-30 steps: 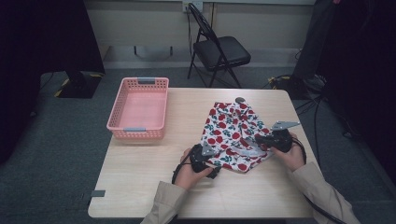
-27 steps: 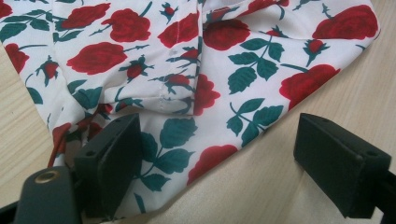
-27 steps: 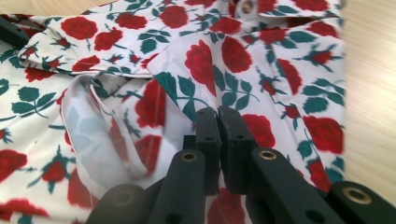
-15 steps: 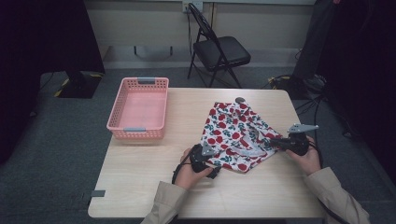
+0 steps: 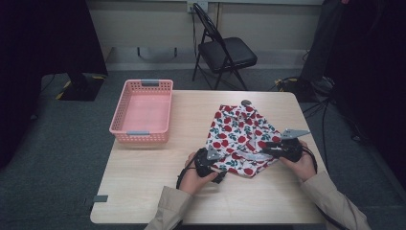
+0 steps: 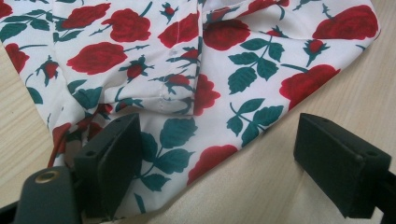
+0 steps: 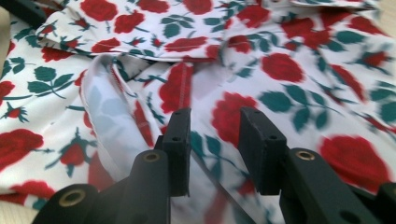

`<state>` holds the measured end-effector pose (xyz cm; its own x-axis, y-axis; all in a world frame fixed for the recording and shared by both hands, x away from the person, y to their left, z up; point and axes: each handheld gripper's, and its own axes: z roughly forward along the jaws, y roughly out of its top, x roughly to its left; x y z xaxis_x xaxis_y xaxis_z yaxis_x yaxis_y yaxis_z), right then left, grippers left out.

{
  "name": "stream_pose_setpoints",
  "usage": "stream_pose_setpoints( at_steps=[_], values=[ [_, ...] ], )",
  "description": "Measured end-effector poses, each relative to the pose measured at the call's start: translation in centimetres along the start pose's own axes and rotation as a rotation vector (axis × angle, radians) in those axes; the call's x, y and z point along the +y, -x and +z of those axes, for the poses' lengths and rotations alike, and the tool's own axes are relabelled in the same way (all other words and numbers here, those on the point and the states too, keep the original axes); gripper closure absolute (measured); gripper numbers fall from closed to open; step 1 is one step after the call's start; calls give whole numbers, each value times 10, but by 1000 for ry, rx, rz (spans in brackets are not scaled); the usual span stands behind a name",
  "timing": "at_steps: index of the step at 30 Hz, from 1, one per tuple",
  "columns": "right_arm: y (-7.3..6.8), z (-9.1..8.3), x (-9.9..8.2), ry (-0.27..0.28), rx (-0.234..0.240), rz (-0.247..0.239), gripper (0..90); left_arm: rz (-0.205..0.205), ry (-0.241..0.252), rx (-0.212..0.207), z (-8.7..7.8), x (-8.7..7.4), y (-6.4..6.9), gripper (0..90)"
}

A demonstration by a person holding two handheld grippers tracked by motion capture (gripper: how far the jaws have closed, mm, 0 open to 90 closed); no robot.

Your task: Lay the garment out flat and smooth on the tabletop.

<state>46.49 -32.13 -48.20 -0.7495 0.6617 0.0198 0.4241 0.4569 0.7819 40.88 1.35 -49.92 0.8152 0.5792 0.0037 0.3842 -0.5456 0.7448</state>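
Observation:
A white garment printed with red roses [image 5: 239,136] lies crumpled on the wooden table [image 5: 143,182]. My left gripper [image 5: 216,160] rests at the garment's near left edge. In the left gripper view its jaws [image 6: 224,168] stand wide open, with the hem of the cloth [image 6: 187,107] lying flat between them. My right gripper [image 5: 268,149] sits at the garment's right side and points left. Its jaws [image 7: 215,149] have just been opening and now stand partly apart over a raised fold of the rose cloth [image 7: 112,126], with the pads not pressing on it.
A pink plastic basket [image 5: 141,112] stands on the table's left half. A small dark round thing [image 5: 246,102] lies at the garment's far edge. Behind the table is a black folding chair [image 5: 225,52]. Cables trail on the floor to the right.
The right gripper swung out to the right with the garment's edge, then came back left and a little lower, and its jaws parted. The left gripper stayed put.

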Motion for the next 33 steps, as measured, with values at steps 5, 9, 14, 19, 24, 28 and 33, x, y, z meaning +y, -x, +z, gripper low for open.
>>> stream_pose_setpoints(
  at_steps=[5, 9, 14, 19, 24, 28, 33],
  values=[
    [-10, 15, 4, -17, 19, -28, 650, 0, 0, 0, 0, 0, 0, 151],
    [-12, 22, 3, -37, 2, -34, 670, 0, 0, 0, 0, 0, 0, 151],
    [-8, 21, 3, -36, 16, -1, 831, 0, 0, 0, 0, 0, 0, 151],
    [-3, 14, 3, -10, 35, 42, 880, 0, 0, 0, 0, 0, 0, 151],
    [2, 6, 4, 2, 31, 55, 884, 0, 0, 0, 0, 0, 0, 151],
    [5, -1, 8, 17, 21, 59, 884, -1, 0, 0, 0, 0, 0, 151],
    [9, -9, 11, 39, 13, 76, 884, 0, 0, 0, 0, 0, 0, 151]
  ],
)
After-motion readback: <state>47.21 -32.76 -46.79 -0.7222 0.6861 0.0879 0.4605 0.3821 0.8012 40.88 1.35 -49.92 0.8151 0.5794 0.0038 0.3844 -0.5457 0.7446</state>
